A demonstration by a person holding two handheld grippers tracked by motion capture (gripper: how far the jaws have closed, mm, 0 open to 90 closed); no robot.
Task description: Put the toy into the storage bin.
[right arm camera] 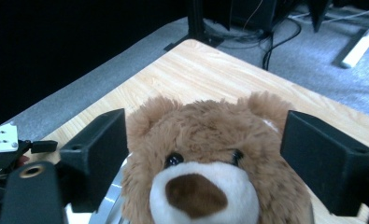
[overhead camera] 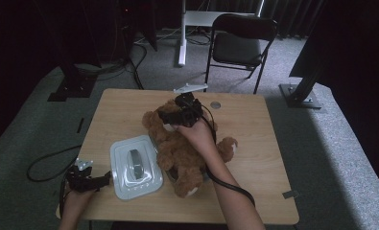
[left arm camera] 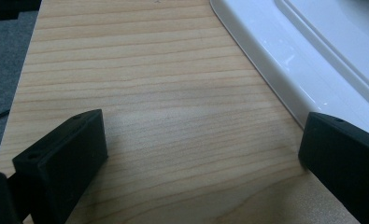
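Brown bear (overhead camera: 187, 143) lying on its back mid-table (overhead camera: 254, 120), just right of a white lid (overhead camera: 134, 167) with a grey handle. Right gripper (overhead camera: 170, 122) hangs over the bear's head, jaws wide and straddling the face (right arm camera: 201, 186) without touching it, probably lined up to grip the head. Left gripper (overhead camera: 103, 179) rests low at the table's near-left corner, jaws wide on bare wood beside the lid's rim (left arm camera: 285, 70), seemingly parked there to leave the right hand room.
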